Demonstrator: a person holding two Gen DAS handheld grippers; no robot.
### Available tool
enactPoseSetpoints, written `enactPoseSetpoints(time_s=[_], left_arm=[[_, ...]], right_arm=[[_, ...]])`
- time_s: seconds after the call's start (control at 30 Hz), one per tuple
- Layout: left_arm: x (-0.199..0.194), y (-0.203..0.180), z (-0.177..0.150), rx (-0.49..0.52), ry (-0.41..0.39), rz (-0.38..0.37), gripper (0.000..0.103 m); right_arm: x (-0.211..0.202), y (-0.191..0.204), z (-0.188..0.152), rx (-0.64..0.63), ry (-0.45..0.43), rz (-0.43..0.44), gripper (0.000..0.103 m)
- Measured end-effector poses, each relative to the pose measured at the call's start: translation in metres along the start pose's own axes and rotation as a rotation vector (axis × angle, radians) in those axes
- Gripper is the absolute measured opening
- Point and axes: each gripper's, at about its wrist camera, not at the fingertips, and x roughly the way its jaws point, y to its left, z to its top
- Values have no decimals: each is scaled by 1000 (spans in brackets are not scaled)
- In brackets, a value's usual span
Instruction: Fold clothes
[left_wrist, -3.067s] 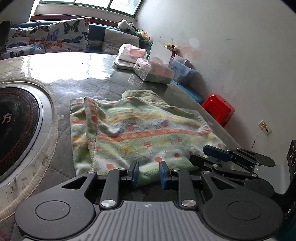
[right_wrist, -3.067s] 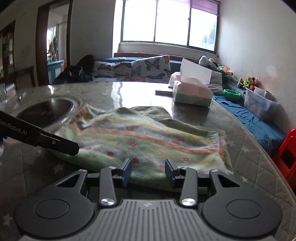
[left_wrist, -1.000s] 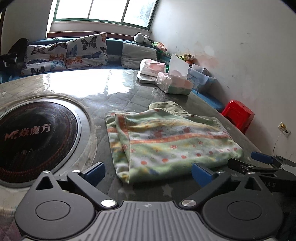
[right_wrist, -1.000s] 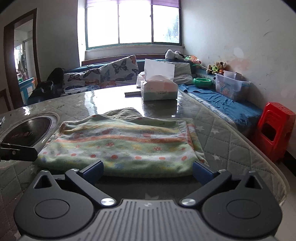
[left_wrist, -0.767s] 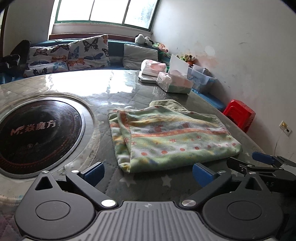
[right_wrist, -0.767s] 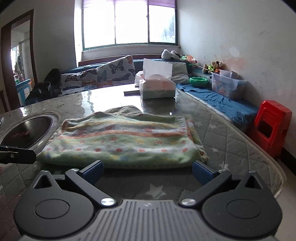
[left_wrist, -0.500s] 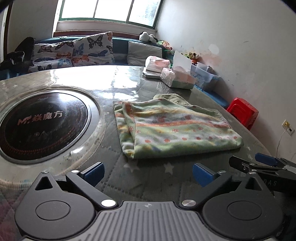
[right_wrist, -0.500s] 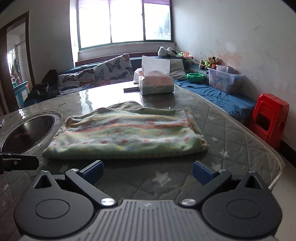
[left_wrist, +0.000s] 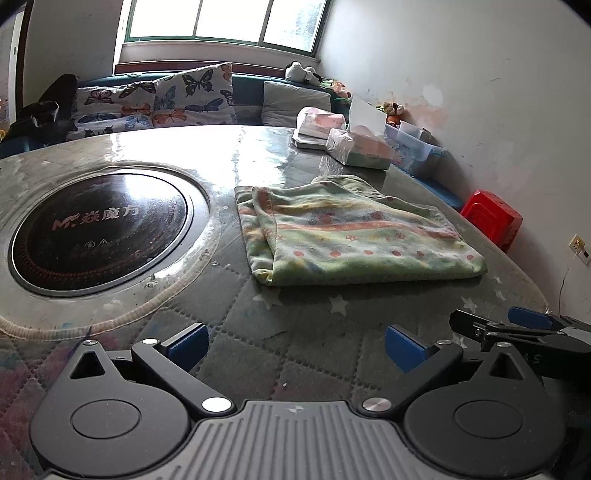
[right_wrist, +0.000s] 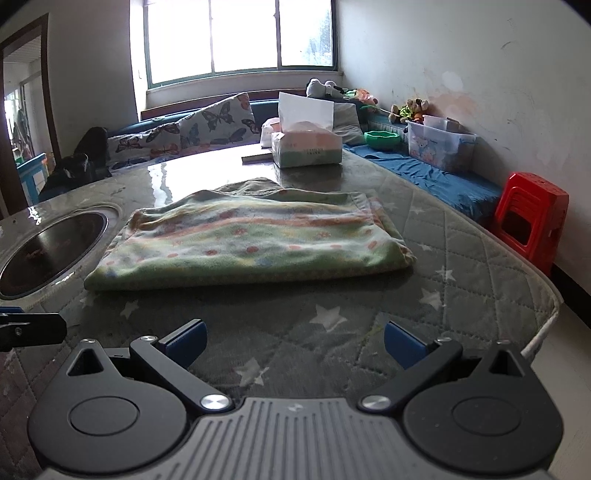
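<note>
**Folded cloth on the table, both tongs wide and empty**

The green terry cloth with orange stripes and small red dots (left_wrist: 354, 236) lay folded into a thick rectangle on the grey quilted table cover with white stars (left_wrist: 303, 332), just beside the round black glass cooktop set into the table (left_wrist: 99, 232). Its folded edge faced the grippers and its layered ends showed on the side toward the cooktop. A duller green piece of fabric (right_wrist: 255, 186) peeked out from under its far edge.

The left gripper (left_wrist: 295, 341) hung over the quilted cover, near the cloth but clear of it, its blue-padded fingers (left_wrist: 186, 345) spread wide with nothing between them. The right gripper (right_wrist: 293, 341) stood the same way, jaws fully apart and empty, the cloth lying apart from its tips. In the left wrist view the right gripper's black arm and blue tip poked in at the lower right, close to the table's edge.

Farther back on the table sat a pink-and-green tissue box with a white sheet sticking up (right_wrist: 306, 146). A red plastic stool (right_wrist: 532, 218) stood on the floor by the white wall, and butterfly-print cushions (left_wrist: 192, 98) lined the bench under the window
</note>
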Motion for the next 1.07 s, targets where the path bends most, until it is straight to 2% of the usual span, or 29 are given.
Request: enactPoseSetpoints(time_s=[1.07], left_arm=[[1,-16,-12,32,44,8,103]], right_arm=[[-8,-2,-5,12,-1,18,103]])
